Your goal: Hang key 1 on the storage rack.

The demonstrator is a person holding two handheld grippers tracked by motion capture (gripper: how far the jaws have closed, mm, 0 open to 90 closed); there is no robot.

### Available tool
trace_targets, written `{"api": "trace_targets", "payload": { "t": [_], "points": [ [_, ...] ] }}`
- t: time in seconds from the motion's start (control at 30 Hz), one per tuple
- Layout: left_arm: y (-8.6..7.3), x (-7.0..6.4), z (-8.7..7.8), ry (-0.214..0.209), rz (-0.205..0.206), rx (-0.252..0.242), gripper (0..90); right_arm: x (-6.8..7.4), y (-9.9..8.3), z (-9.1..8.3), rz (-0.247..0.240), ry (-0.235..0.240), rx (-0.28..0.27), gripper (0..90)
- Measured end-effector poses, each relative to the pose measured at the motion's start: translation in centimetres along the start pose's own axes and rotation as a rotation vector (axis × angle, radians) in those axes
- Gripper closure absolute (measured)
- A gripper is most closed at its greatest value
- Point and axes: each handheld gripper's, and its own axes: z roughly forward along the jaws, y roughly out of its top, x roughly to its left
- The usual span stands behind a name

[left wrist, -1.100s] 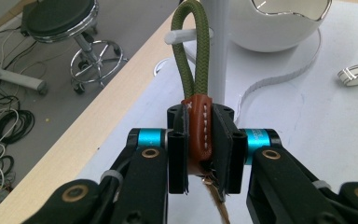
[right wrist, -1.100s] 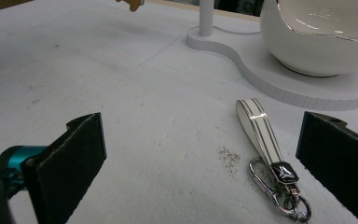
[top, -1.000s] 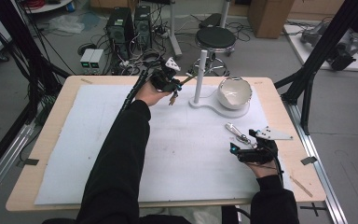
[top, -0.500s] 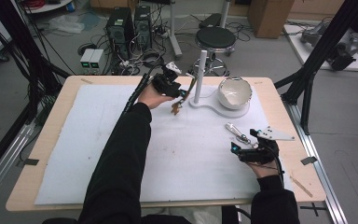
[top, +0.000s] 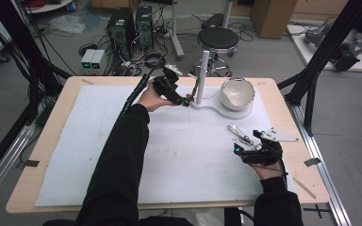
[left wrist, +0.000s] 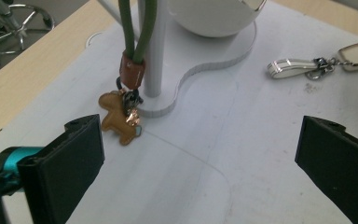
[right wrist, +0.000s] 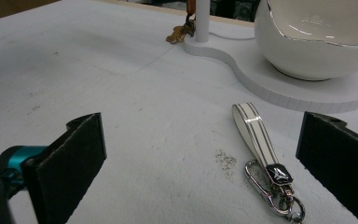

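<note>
Black jaws on our left gripper stand wide apart and hold nothing; just ahead of them the green cord keychain hangs down the white post, its brown gingerbread charm resting where the stand's base meets the mat. We judge the hanging step as good as done, so what this hand needs next is a clean retreat that does not brush the charm or pull the loop

Our right gripper is likewise spread wide and empty, hovering low over the white striped key strap, which lies flat on the white mat with its metal clasp pointing toward us. We take this strap as the next thing to pick up: the jaws must drop to either side of the strap and close across its width, since it lies thin against the mat

Beyond it sits the white bowl on the same stand, close enough to crowd a lift toward the post. In the high view a black stool and computer boxes stand past the table's far edge, well clear of us
</note>
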Motion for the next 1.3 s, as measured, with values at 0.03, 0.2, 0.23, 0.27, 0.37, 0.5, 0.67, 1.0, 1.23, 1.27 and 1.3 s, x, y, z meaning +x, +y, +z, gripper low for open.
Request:
{"api": "trace_targets", "payload": {
  "t": [0.03,0.2,0.23,0.27,0.37,0.5,0.67,1.0,1.23,1.27,1.3],
  "points": [
    [-0.1,-0.1,-0.2,0.009,-0.002,-0.007,1.7,0.0,0.0,0.0,0.001,-0.001,0.003,0.6],
    [-0.9,-0.2,-1.0,-0.008,-0.02,-0.026,1.7,0.2,0.0,-0.1,-0.003,0.0,0.007,0.6],
    [-1.2,-0.2,-1.2,-0.018,-0.023,-0.028,1.7,0.2,0.0,-0.1,-0.001,-0.001,0.007,0.6],
    [-1.4,-0.3,-1.4,-0.018,-0.028,-0.027,1.7,0.2,0.0,-0.1,-0.001,-0.001,0.007,0.6],
    [-2.0,-0.3,-2.0,-0.007,-0.031,-0.025,1.7,0.3,0.0,-0.1,-0.007,0.002,0.01,0.6],
    [-2.9,-0.3,-3.0,-0.007,-0.055,-0.062,1.7,0.4,-0.1,0.1,-0.01,0.004,0.017,0.6],
    [-3.5,-0.3,-3.6,-0.025,-0.073,-0.086,1.7,0.4,-0.1,0.1,-0.014,0.001,0.021,0.6],
    [-5.2,-1.2,-4.9,0.019,-0.058,-0.111,1.7,0.4,0.0,0.0,-0.001,0.0,0.021,0.6],
    [-6.9,-1.6,-5.5,0.03,-0.063,-0.095,1.7,0.4,-0.1,0.0,-0.006,-0.003,0.026,0.6],
    [-7.1,-1.6,-5.6,0.032,-0.065,-0.095,1.7,0.4,-0.1,0.0,-0.006,-0.003,0.026,0.6],
    [-7.7,-1.6,-5.9,0.037,-0.078,-0.107,1.7,0.5,-0.1,0.0,-0.005,-0.002,0.028,0.6]
  ]
}}
